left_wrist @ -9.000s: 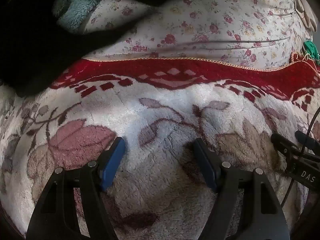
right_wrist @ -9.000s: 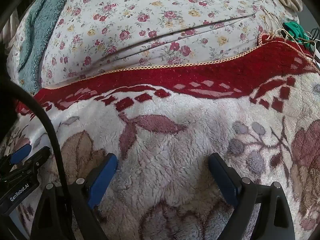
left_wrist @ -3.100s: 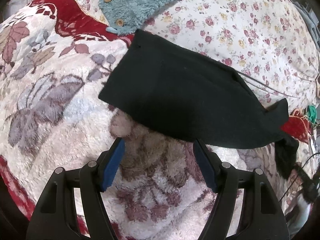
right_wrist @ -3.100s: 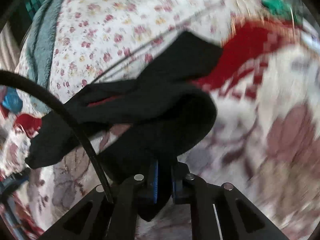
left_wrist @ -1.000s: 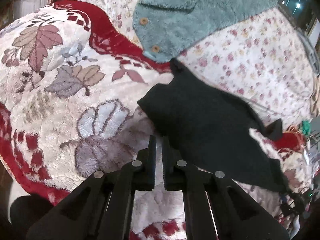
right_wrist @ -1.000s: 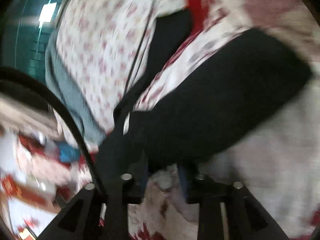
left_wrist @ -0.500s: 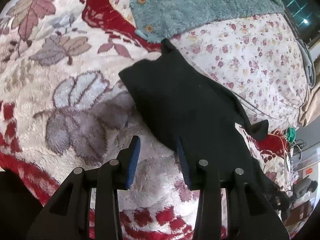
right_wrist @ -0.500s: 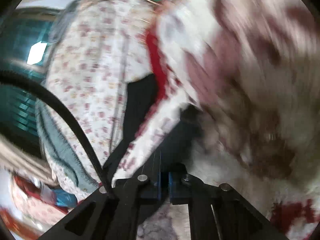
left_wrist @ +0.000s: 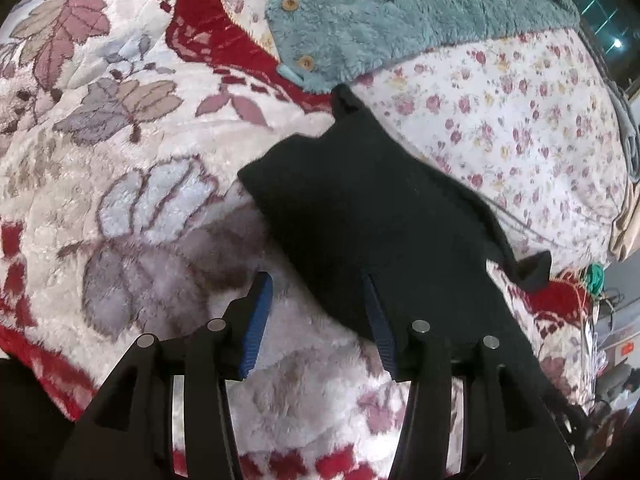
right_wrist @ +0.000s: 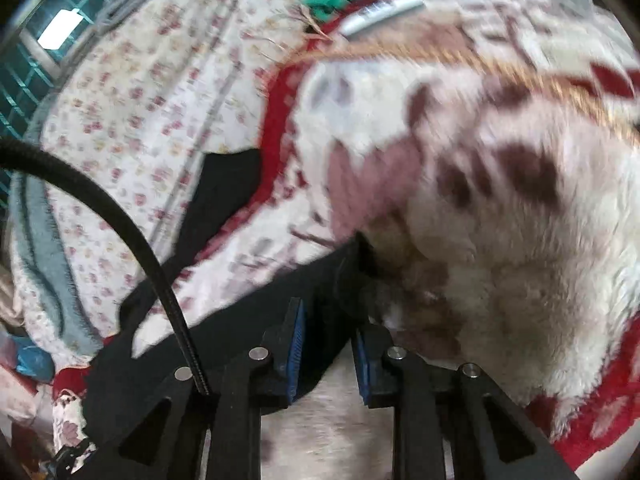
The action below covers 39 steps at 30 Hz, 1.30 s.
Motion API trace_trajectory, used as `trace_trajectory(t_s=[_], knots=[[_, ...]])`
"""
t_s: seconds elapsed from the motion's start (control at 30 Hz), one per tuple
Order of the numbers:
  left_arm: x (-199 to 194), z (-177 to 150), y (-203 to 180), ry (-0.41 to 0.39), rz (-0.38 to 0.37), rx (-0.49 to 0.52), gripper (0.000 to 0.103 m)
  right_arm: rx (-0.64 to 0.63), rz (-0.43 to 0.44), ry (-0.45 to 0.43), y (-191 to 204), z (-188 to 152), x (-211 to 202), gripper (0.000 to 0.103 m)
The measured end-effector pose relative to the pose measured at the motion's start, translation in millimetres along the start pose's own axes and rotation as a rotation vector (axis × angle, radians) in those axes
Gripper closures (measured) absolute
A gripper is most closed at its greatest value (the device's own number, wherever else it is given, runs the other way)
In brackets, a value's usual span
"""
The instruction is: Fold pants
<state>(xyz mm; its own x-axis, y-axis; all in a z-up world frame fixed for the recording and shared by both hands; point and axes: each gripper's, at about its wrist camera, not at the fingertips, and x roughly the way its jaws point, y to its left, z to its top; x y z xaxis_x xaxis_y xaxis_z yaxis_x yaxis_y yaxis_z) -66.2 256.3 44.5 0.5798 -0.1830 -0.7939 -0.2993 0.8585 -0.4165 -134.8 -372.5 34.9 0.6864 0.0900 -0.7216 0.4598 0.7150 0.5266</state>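
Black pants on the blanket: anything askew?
Yes. The black pants lie crooked across the floral blanket, one corner poking up near the teal fleece garment. Edges uneven, not squared. Left claw open beside them.

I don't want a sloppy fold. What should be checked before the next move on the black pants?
1. Left gripper open: ok, jaws apart, nothing between them.
2. Right gripper free of cloth: cannot tell; jaws slightly apart, dark cloth right at them, picture blurred.
3. Pants flat on the blanket: not ok, corners stick up at the far end and the right edge.
4. Pants away from the teal fleece: not ok, the far tip reaches its edge.
5. Pants' whole outline in view: not ok.
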Motion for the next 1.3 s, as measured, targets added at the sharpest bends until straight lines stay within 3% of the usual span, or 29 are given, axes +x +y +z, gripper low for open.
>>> trace_trajectory(t_s=[0.07,0.17,0.23,0.37,0.47,0.53,0.67,0.73,0.77,0.8,0.83,1.03,1.13,1.2,1.23,1.3], knots=[[7.5,2.3,-1.4,-0.004,-0.012,0.008,0.040,-0.031,0.133,0.004,15.7,-3.9,-6.4,0.074],[25.8,6.5,-0.9,0.036,0.005,-0.002,0.040,-0.056,0.266,0.069,35.2,-14.7,-1.0,0.072],[29.6,9.8,-2.8,0.014,0.013,0.006,0.040,-0.059,0.328,0.112,44.4,-24.8,4.9,0.072],[40.1,19.2,-9.3,-0.010,0.015,-0.001,0.039,0.017,0.371,0.177,37.1,-46.7,13.3,0.072],[45.6,19.0,-19.4,-0.044,0.022,0.016,0.023,0.091,0.351,0.214,19.9,-63.0,19.3,0.068],[49.1,16.7,-26.1,-0.062,0.047,0.047,0.024,0.147,0.344,0.225,7.4,-68.4,27.4,0.068],[50.3,15.2,-29.8,-0.027,0.042,0.088,0.085,0.267,0.402,0.182,-6.5,-67.0,40.9,0.068],[47.8,13.8,-29.8,-0.012,0.031,0.082,0.087,0.272,0.430,0.169,-6.3,-64.2,47.6,0.070],[45.6,12.4,-31.5,-0.009,0.047,0.086,0.088,0.256,0.426,0.162,-5.2,-61.9,49.3,0.077],[42.6,11.0,-33.2,-0.009,0.048,0.090,0.089,0.240,0.414,0.164,-3.0,-59.7,51.7,0.092],[36.9,9.4,-34.0,-0.013,0.046,0.092,0.089,0.230,0.417,0.175,-1.2,-59.1,53.6,0.099],[0.3,-0.7,-29.0,-0.021,0.018,0.111,0.089,0.097,0.383,0.143,11.9,-57.9,23.3,0.101],[8.7,-4.9,-20.3,0.018,0.013,0.117,0.088,0.071,0.288,0.141,5.2,-54.0,23.0,0.099],[20.3,-9.3,-11.1,0.050,0.020,0.073,0.082,0.095,0.237,0.208,-1.7,-53.4,35.1,0.097],[21.9,-10.9,-8.7,0.064,0.024,0.069,0.078,0.123,0.256,0.226,-4.9,-52.7,36.9,0.096],[12.6,-12.5,-8.4,0.054,0.026,0.095,0.069,0.119,0.267,0.195,-3.6,-48.1,28.3,0.087]])
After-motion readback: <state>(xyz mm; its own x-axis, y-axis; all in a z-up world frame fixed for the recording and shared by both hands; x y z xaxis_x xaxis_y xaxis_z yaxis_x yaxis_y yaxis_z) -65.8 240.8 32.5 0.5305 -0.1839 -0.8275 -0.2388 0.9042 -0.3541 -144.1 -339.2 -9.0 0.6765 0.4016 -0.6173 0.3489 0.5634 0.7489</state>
